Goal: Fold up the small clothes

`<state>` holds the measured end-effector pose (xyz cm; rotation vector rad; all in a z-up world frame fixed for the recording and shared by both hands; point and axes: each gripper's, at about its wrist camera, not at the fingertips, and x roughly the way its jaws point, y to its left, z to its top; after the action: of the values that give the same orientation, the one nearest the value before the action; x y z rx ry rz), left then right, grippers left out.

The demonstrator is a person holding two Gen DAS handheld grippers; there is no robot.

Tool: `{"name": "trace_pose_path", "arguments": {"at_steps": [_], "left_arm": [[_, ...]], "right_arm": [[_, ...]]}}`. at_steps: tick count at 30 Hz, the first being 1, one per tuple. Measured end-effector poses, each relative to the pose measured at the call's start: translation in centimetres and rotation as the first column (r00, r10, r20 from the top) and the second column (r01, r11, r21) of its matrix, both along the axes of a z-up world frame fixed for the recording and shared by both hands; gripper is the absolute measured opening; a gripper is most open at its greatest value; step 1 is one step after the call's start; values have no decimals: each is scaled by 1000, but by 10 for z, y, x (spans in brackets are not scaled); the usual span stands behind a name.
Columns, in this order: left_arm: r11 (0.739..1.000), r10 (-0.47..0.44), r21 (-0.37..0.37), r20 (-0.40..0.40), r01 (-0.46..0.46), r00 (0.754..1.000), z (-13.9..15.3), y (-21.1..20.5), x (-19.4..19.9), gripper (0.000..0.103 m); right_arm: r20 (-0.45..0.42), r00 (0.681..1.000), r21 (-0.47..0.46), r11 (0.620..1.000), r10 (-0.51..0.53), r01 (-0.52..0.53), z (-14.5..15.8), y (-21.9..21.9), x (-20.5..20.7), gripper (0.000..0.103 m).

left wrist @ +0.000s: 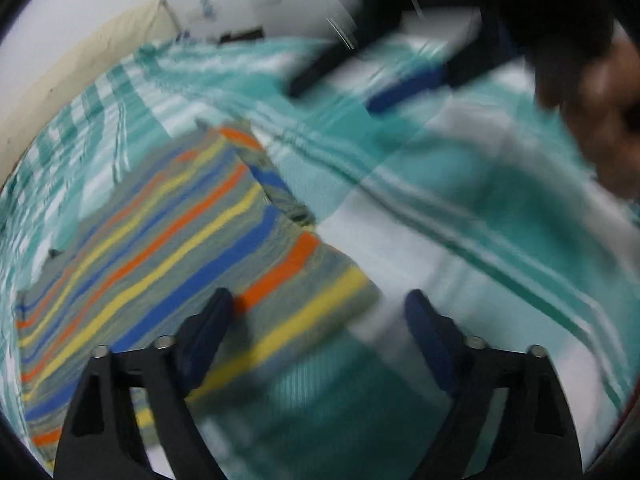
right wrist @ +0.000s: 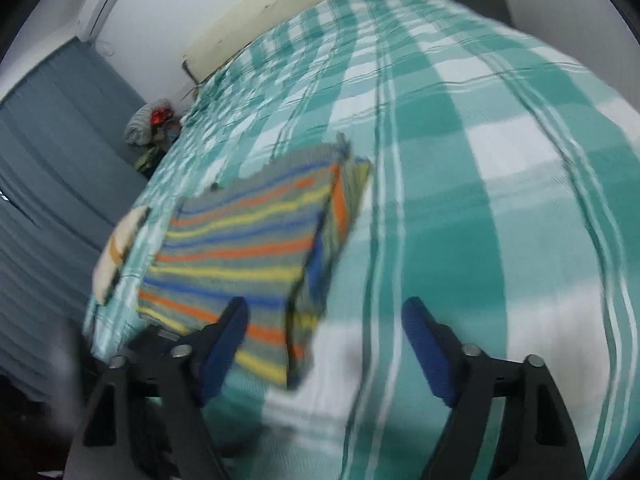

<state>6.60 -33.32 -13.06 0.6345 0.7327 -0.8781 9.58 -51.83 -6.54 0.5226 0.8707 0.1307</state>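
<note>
On the checked bedsheet [right wrist: 460, 128] lies a striped garment [right wrist: 244, 240], seemingly folded; both grippers' jaws gape empty.

Bed cover: teal-and-white checked cotton sheet [right wrist: 460, 128] spread across a bed, filling most of both views.
Headboard: pale cream padded panel [right wrist: 280, 4] along the far edge of the bed, top centre of the right wrist view.
Walls: plain white wall [right wrist: 168, 12], upper left.
Air conditioner: white wall-mounted unit [right wrist: 105, 0], upper left corner.
Window covering: grey-blue slatted blinds [right wrist: 52, 152] down the left side.
Corner: small heap of grey and red items [right wrist: 150, 120] beside the bed, blurred.
</note>
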Motion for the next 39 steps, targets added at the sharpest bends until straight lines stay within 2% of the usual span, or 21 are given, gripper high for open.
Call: {"name": "trace_pose_path", "arguments": {"at_steps": [1,2,3,6,8,9,10,11,14,16,18,20,23,25,28,30,34,36,37,38,39], "left_arm": [[1000,18,-16,-4,-18,1000,-3,-2,6,76],[998,43,-46,2,-43,999,-1,-3,9,53],[997,61,-55,9,-60,998,1,-5,12,23],[994,82,-76,3,-82,997,3,-4,17,12],[991,82,-105,-28,-84,996,4,2,20,10],[989,79,-121,-40,-83,996,6,5,22,9],[987,79,-137,-51,-85,996,8,9,23,9],[981,85,-168,-69,-95,994,14,15,25,9],[944,130,-284,-151,-169,980,36,46,38,9],[888,180,-384,-217,-253,960,60,85,48,9],[837,228,-441,-258,-324,939,75,120,59,9],[765,293,-485,-322,-423,900,85,165,72,9],[656,379,-509,-418,-558,826,81,226,91,9],[609,430,-497,-448,-618,784,71,259,98,9],[563,474,-473,-487,-677,734,53,287,102,9],[531,490,-459,-519,-712,700,42,305,108,9],[488,526,-413,-564,-769,636,21,319,121,11],[479,555,-342,-596,-809,581,11,330,129,30],[462,539,-327,-634,-824,554,7,338,129,32],[452,519,-337,-654,-826,551,7,348,126,34],[449,517,-346,-651,-824,555,11,355,120,39]], "right_arm": [[-16,1000,24,1000,20,-20,-1,-4,16,76],[-41,998,54,998,39,-37,-5,-9,37,75],[-57,997,65,997,43,-39,-10,-12,52,74],[-94,996,69,998,7,-1,-27,-23,99,74],[-127,992,196,980,-21,46,-48,-32,127,73],[-126,991,251,965,-46,77,-55,-34,136,69],[-120,991,278,957,-55,87,-57,-34,141,42],[-123,991,295,951,-56,91,-59,-31,150,10],[-108,993,227,971,-54,77,-40,-13,159,10],[-56,998,181,983,-24,33,-13,7,164,10],[1,1000,179,984,16,-15,16,37,174,10],[34,998,182,981,59,-64,35,68,190,10],[47,990,171,975,133,-139,48,131,219,10],[46,984,151,972,174,-179,47,170,236,10],[12,973,127,965,230,-230,32,233,268,10],[-26,962,70,961,271,-268,18,275,285,10],[-60,953,17,955,297,-296,-8,314,301,10],[-49,943,42,944,328,-326,-19,323,305,21],[-51,938,78,938,343,-339,-24,324,305,38],[-49,936,133,932,347,-339,-27,320,304,57],[-23,941,154,931,338,-331,-25,314,299,57]]}}
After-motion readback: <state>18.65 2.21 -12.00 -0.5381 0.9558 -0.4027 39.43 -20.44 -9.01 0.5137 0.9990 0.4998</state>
